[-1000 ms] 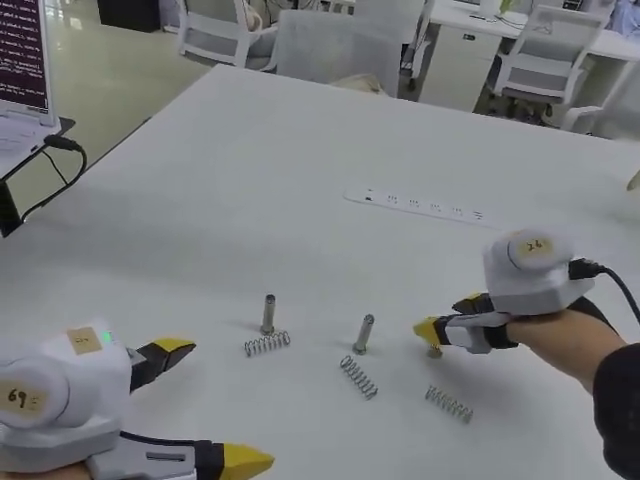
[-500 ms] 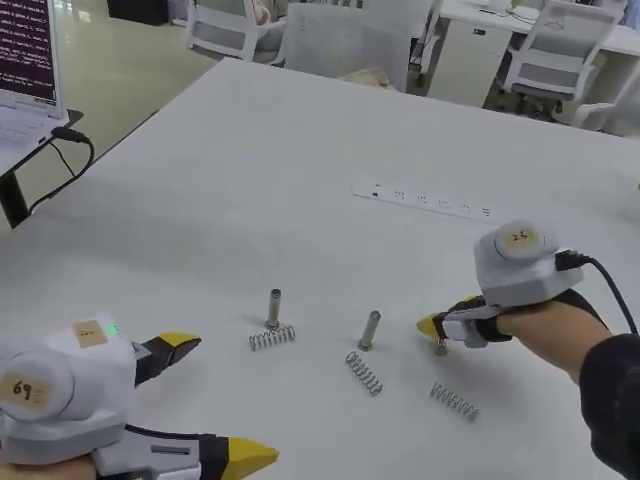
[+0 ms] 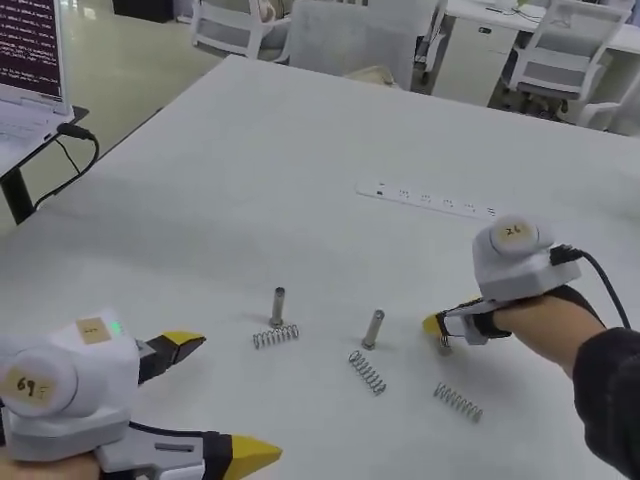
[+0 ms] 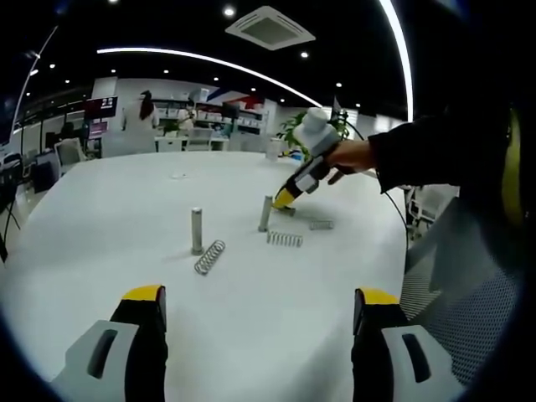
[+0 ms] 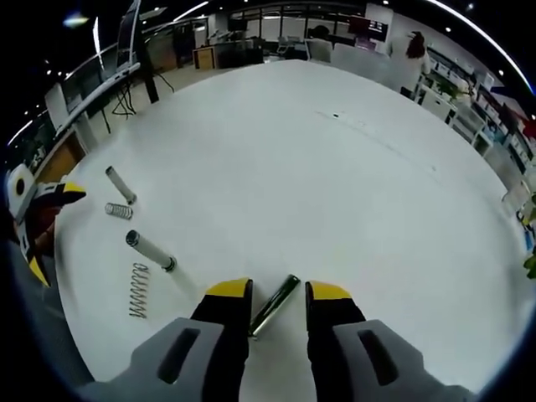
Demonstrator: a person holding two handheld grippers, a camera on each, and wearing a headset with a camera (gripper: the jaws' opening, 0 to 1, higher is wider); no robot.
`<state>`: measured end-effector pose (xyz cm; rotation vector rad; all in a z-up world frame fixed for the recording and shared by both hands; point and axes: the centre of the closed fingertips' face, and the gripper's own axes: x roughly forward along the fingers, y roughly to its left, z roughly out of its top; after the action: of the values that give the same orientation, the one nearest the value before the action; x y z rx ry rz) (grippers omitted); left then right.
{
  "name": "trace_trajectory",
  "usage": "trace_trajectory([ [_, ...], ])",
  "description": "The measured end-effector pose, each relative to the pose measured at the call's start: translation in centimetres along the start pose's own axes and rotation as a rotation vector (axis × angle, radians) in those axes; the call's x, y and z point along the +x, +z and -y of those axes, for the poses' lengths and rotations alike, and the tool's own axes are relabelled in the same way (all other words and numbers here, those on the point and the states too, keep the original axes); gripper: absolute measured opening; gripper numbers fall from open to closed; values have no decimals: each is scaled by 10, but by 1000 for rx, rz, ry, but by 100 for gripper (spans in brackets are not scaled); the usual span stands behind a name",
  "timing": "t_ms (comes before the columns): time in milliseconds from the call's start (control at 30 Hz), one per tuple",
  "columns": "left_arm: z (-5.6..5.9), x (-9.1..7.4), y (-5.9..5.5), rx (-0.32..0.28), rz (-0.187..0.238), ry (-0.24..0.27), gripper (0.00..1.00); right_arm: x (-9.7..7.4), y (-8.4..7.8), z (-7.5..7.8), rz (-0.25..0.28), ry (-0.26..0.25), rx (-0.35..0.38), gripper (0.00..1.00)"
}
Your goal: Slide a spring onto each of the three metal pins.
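Note:
Two metal pins stand upright mid-table, the left pin (image 3: pixel 277 305) and the middle pin (image 3: pixel 374 328). Three springs lie loose: one (image 3: pixel 276 336) at the left pin's foot, one (image 3: pixel 367 372) below the middle pin, one (image 3: pixel 458 402) further right. My right gripper (image 3: pixel 437 328) comes in from the right. Its jaws (image 5: pixel 278 289) stand narrowly apart, closed around a third pin (image 5: pixel 276 303) that slants between them. My left gripper (image 3: pixel 225 400) hovers open and empty at the near left, and its jaws (image 4: pixel 260 295) face the pins (image 4: pixel 197 230) and the springs (image 4: pixel 209 256).
A white power strip (image 3: pixel 425 203) lies further back on the white table (image 3: pixel 250 180). A laptop (image 3: pixel 25 50) with a cable stands off the table's left edge. Office chairs (image 3: pixel 330 35) stand beyond the far edge.
The head camera has shifted a little. Both grippers, the pins and the springs keep their places.

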<state>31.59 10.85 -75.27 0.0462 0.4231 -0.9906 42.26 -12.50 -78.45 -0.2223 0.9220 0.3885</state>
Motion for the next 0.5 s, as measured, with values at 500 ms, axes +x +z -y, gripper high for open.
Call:
trace_trajectory([
  [500, -1, -2, -2, -7, -1, 2, 89, 5, -3, 1, -42, -14, 10, 18],
])
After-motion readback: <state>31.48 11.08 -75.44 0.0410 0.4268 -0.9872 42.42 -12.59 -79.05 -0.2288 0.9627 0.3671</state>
